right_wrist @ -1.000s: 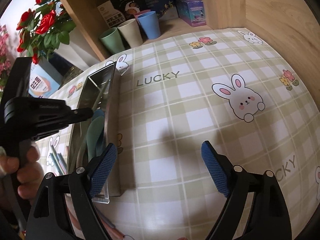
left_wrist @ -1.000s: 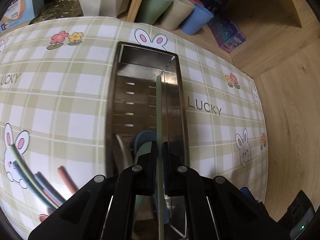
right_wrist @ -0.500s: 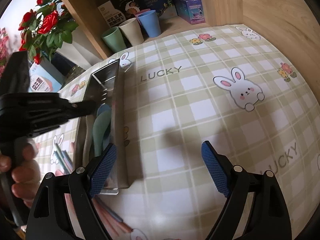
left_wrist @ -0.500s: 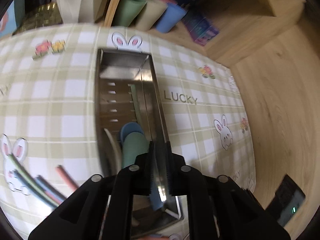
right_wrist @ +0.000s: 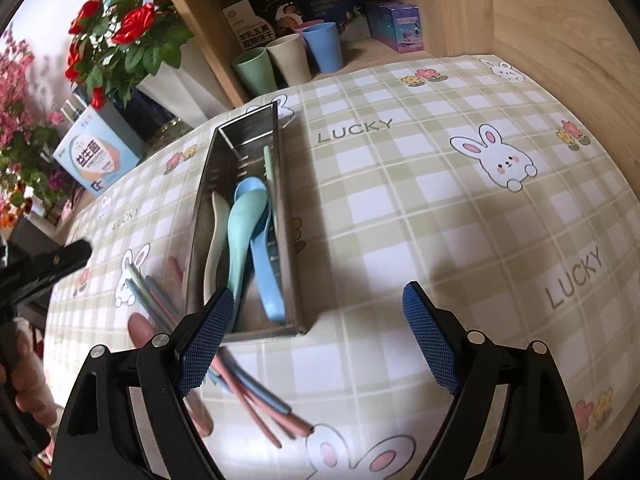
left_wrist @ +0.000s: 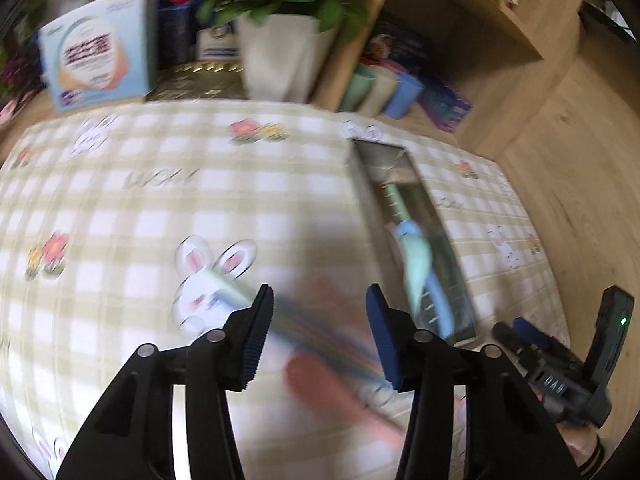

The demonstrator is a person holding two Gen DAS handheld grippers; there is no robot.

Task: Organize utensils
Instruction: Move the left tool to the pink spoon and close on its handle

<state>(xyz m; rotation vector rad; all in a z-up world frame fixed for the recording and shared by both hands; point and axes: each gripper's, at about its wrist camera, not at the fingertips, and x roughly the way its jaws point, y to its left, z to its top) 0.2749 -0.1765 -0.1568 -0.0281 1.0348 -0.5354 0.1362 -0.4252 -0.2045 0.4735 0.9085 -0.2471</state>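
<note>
Pastel spoons (right_wrist: 244,236) in steel tray (right_wrist: 292,280)

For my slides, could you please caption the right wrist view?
Open right gripper hovers near a metal tray holding spoons, with loose utensils on the tablecloth.
</note>
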